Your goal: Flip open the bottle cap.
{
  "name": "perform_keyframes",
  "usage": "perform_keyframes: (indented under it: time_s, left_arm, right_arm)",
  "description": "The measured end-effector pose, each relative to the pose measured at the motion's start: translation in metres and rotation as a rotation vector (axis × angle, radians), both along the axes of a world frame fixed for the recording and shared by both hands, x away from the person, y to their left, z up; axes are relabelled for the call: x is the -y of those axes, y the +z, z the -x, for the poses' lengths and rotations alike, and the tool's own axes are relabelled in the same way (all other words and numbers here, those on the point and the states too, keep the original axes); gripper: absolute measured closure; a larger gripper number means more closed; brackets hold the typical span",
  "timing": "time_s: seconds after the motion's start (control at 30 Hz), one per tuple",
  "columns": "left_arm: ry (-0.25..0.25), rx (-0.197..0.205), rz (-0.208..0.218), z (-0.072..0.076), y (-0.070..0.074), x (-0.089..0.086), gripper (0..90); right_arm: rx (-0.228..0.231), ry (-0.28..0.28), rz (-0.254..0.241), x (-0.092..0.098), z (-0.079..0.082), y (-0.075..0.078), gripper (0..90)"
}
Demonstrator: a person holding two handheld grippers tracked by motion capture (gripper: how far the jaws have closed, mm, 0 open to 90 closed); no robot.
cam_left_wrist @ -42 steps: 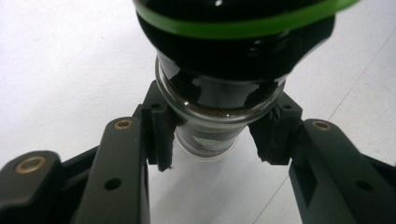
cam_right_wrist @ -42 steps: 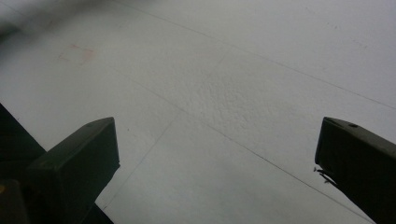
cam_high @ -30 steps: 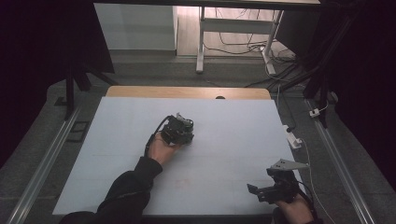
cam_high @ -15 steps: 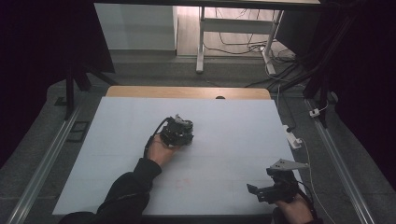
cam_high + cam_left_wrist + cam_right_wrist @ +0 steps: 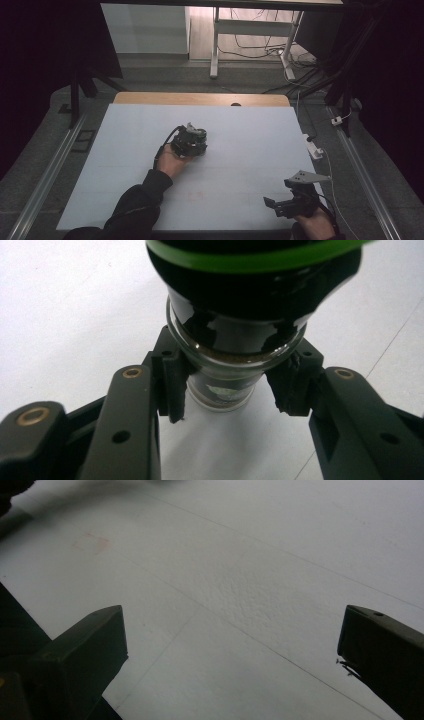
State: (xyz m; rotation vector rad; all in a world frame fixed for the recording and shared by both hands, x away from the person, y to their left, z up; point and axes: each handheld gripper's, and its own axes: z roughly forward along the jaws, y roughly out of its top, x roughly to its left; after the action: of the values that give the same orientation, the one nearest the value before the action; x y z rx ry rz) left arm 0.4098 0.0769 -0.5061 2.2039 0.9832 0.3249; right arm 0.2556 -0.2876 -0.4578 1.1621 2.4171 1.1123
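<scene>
A small round glass jar with dark contents, a black shoulder and a bright green band (image 5: 235,340) sits between the black jaws of the left tool (image 5: 227,390); its glass is smooth and shiny with pale reflections, a brown grainy layer shows through the wall, and a small label shows lower on the body. In the left gripper view the jaws are drawn in as far as the jar allows, and the ribbed black pads (image 5: 172,382) press on the narrower glass body from both sides, so the jar is gripped. In the high view this left tool (image 5: 192,142) lies in the person's left hand (image 5: 170,159) near the middle of the flat, matt, pale grey-white desk (image 5: 250,135), whose sheet has a fine pebbled grain and thin straight seam lines. The right tool (image 5: 295,200), with its grey three-cornered plate on top, is held near the desk's near right corner, well apart from the jar; in the right gripper view its two blocky black jaws stand wide apart with only bare desk surface (image 5: 240,590) between them. A strip of light wood (image 5: 200,98) borders the far edge of the desk. Broad open surface lies around the jar on every side, and the rest of the sheet between the two tools is bare.
</scene>
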Motion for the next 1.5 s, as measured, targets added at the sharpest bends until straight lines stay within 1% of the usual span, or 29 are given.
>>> perform_keyframes:
  time_s: [0.13,0.33,0.37,0.43,0.57,0.67,0.8,0.9,1.03,1.1,1.23,1.37,1.5]
  left_arm:
    - [-0.001,0.003,0.004,0.000,0.000,0.000,53.9]
    - [-0.006,0.006,0.006,0.000,-0.001,-0.001,53.9]
    - [-0.006,0.006,0.006,0.000,-0.001,-0.001,53.9]
    - [-0.009,0.006,0.005,0.000,-0.001,-0.001,53.9]
    - [-0.014,0.010,0.007,0.000,-0.001,-0.001,53.9]
    - [-0.019,0.013,0.006,0.000,-0.001,-0.002,53.8]
    - [-0.020,0.015,0.006,0.000,-0.002,-0.002,53.9]
    - [-0.021,0.016,0.006,0.000,-0.002,-0.002,53.9]
    - [-0.020,0.019,0.007,0.000,-0.002,-0.002,53.9]
    - [-0.020,0.020,0.007,0.000,-0.002,-0.002,53.9]
    - [-0.021,0.021,0.006,0.000,-0.002,-0.002,53.9]
    - [-0.025,0.022,0.005,0.000,-0.002,-0.002,53.9]
    - [-0.025,0.021,0.005,0.000,-0.002,-0.002,53.9]
  right_arm:
    - [0.016,0.028,-0.009,-0.005,0.000,0.003,0.0]
    - [0.058,0.057,-0.017,-0.014,-0.003,0.009,0.0]
    - [0.071,0.067,-0.019,-0.016,-0.004,0.009,0.0]
    - [0.075,0.081,-0.026,-0.020,-0.005,0.011,0.0]
    - [0.091,0.104,-0.022,-0.028,-0.009,0.013,0.0]
    - [0.093,0.129,-0.038,-0.034,-0.013,0.016,0.0]
    - [0.098,0.134,-0.058,-0.039,-0.019,0.019,0.0]
    - [0.084,0.136,-0.082,-0.044,-0.025,0.020,0.0]
    - [0.075,0.164,-0.093,-0.052,-0.032,0.018,0.0]
    - [0.065,0.173,-0.087,-0.056,-0.035,0.017,0.0]
    - [0.063,0.180,-0.072,-0.066,-0.042,0.017,0.0]
    - [0.067,0.187,-0.055,-0.076,-0.049,0.016,0.0]
    - [0.069,0.197,-0.052,-0.086,-0.055,0.015,0.0]
